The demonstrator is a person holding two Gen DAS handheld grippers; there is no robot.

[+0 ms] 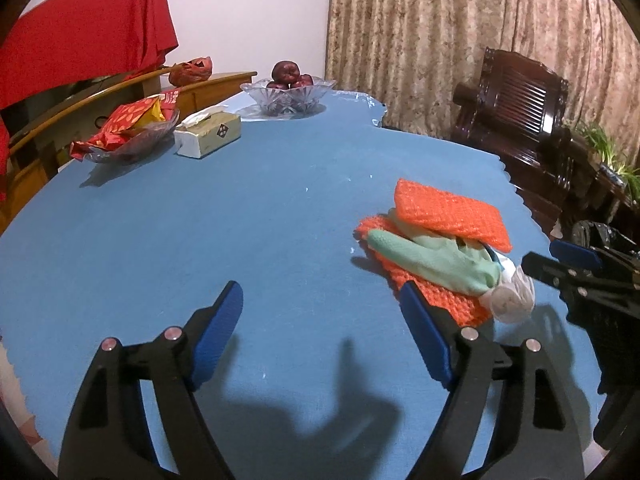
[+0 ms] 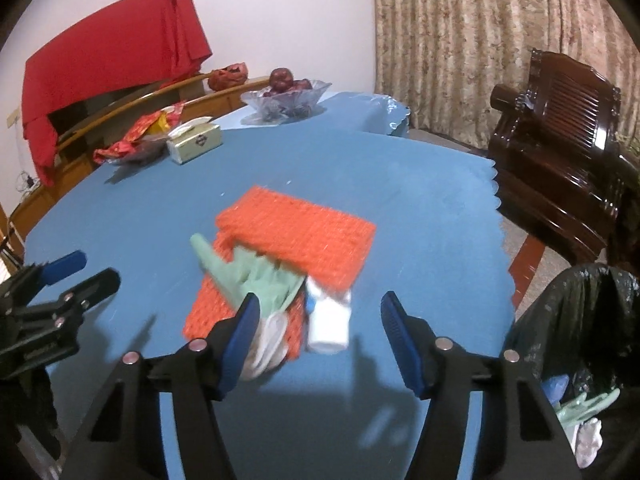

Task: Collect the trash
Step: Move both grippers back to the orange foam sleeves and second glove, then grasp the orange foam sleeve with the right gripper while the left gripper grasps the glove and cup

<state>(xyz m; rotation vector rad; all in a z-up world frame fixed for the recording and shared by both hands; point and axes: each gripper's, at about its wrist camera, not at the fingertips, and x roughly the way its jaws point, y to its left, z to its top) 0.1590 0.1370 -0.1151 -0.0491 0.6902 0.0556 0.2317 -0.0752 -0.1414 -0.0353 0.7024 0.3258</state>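
Blue table (image 2: 400,184): one green glove (image 2: 248,276).

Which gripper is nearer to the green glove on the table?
Right. The right gripper is open just before the green glove, its left finger overlapping the cuff. The left gripper is open off to the glove's left, over bare blue tablecloth.

Two wrist-mounted fisheye views, both angled down across the blue table (image 1: 260,220).

We look forward along each gripper's own fingers, from close above the near table edge, toward the curtain (image 1: 460,40) and far wall. We find the left view set further left; each catches the other gripper at its side. Both share the orange mesh pile (image 2: 304,240), tissue box (image 1: 210,136) and fruit bowl (image 2: 286,98).
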